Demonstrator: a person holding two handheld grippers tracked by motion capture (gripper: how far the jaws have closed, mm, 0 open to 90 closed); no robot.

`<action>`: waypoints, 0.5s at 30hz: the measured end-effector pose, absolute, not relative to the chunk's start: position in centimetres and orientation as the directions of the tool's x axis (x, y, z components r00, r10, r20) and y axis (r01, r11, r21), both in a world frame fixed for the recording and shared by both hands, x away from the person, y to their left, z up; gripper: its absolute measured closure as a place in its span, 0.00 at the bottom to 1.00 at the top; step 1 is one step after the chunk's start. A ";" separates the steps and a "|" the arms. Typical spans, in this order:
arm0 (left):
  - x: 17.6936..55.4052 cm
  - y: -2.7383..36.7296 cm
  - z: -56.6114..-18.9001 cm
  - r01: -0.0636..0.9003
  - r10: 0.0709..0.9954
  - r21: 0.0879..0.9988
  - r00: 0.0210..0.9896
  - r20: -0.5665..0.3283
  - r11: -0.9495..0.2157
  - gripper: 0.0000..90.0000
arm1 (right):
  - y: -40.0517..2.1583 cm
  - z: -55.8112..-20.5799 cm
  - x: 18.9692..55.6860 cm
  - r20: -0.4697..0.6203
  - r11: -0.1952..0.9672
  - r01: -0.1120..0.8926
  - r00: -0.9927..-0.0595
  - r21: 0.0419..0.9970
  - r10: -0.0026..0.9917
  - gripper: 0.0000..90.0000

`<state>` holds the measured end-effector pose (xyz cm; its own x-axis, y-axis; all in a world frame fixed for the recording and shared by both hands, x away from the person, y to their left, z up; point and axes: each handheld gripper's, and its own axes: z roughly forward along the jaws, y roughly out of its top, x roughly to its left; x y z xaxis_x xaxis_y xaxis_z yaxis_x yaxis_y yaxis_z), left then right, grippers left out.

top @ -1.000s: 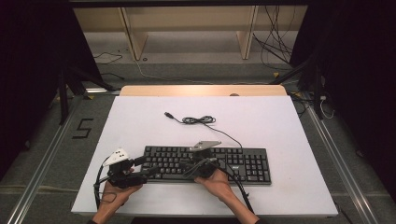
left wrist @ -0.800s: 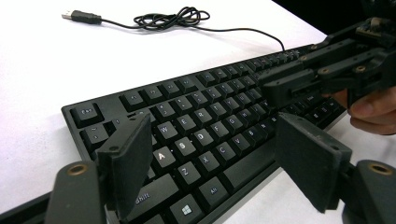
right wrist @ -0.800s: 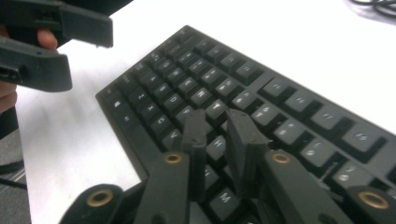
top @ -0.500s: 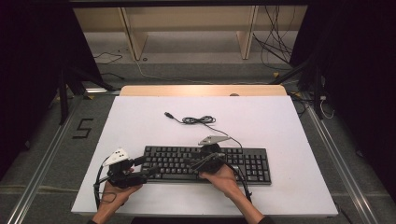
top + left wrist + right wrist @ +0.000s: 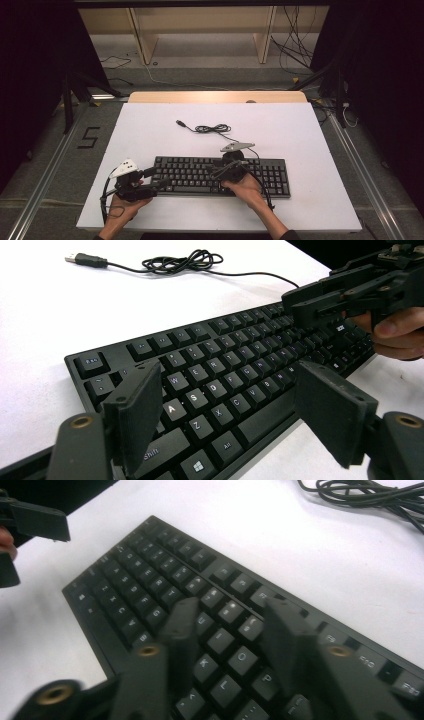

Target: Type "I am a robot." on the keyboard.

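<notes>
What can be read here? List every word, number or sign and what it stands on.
"5": floor marking left of the table.
"Esc", "Shift", "Alt": keyboard keys, left gripper view.
"W", "E", "R", "A", "S", "D", "Z", "X", "C": its letter keys.
"K", "O", "L", "P": keys in right gripper view.
Other keys and the keyboard's small logo: too blurred.
</notes>
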<state>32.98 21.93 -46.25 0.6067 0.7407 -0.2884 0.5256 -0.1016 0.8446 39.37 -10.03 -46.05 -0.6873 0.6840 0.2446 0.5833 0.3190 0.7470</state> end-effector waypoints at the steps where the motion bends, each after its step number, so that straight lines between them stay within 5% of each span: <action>1: 33.0 21.9 -46.3 0.526 0.741 0.844 0.606 -0.289 -0.101 0.30 | -10.1 -46.1 39.4 0.239 0.320 0.580 -0.687 0.749 0.686 0.75; 8: 33.0 21.9 -46.2 0.525 0.741 0.845 0.607 -0.287 -0.103 0.30 | -10.3 -46.3 39.4 0.225 0.334 0.581 -0.685 0.742 0.693 0.95; 15: 33.0 22.0 -46.2 0.524 0.742 0.846 0.605 -0.289 -0.098 0.30 | -10.0 -46.8 39.4 0.218 0.358 0.589 -0.688 0.725 0.692 1.00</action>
